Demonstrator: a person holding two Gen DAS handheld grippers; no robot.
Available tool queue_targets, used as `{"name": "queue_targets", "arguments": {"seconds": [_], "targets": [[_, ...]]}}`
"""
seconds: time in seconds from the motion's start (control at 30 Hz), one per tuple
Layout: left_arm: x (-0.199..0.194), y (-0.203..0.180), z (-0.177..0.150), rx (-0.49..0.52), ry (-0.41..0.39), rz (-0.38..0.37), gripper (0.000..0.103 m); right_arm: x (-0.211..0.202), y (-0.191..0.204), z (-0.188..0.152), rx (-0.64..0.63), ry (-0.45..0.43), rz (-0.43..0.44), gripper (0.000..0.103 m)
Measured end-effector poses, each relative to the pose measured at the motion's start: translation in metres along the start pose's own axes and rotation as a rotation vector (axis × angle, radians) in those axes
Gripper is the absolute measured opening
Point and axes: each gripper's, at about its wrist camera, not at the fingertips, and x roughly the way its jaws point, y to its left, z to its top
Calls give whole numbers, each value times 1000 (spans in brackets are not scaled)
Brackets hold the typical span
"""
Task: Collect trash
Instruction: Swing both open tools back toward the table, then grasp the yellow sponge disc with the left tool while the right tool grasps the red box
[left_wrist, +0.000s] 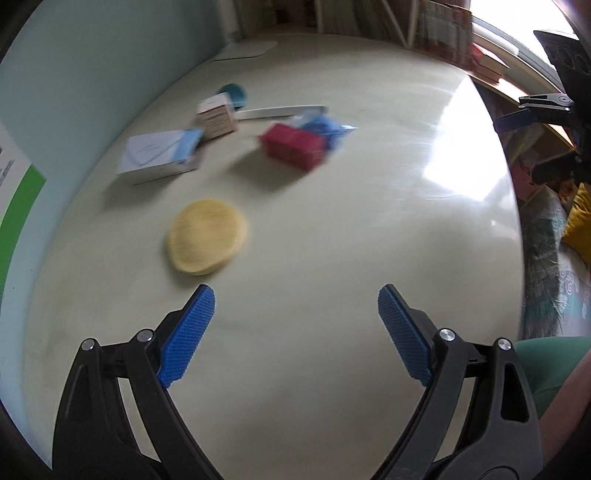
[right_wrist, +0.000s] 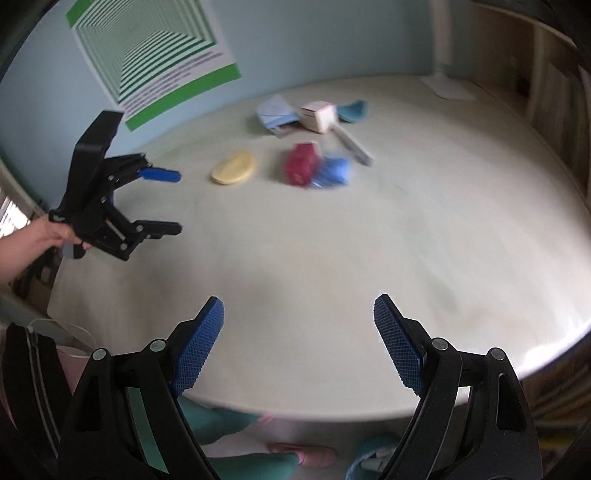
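Loose items lie on the pale round table (left_wrist: 332, 240): a yellow round sponge (left_wrist: 207, 236), a red box (left_wrist: 291, 144) on a blue wrapper (left_wrist: 325, 127), a light blue flat box (left_wrist: 160, 155), a small white carton (left_wrist: 217, 115), a teal bowl (left_wrist: 232, 94) and a white strip (left_wrist: 280, 110). My left gripper (left_wrist: 295, 295) is open and empty, just short of the sponge. My right gripper (right_wrist: 298, 306) is open and empty over the table's near edge. The left gripper (right_wrist: 177, 201) also shows in the right wrist view, held at the table's left.
A pale blue wall with a green striped poster (right_wrist: 147, 55) stands behind the table. A white lamp base (right_wrist: 448, 86) is at the far right, with bookshelves (left_wrist: 443, 26) beyond. A bag (right_wrist: 70, 339) hangs below the table's left edge.
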Motion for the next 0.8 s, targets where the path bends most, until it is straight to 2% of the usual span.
{"name": "queue_targets", "arguments": {"seconds": [0.17, 0.37, 0.57, 0.67, 0.8], "targets": [[2, 39, -5, -19, -2, -1, 88, 37, 19, 42, -60, 28, 13, 83], [24, 57, -3, -42, 37, -24, 88, 65, 23, 79, -123, 55, 17, 83], [53, 67, 8, -38, 66, -27, 88, 101, 17, 110, -165, 88, -23, 81], [67, 77, 14, -49, 81, -37, 88, 119, 14, 120, -175, 106, -44, 73], [78, 85, 17, -62, 83, -50, 89, 141, 10, 130, -174, 119, -65, 68]]}}
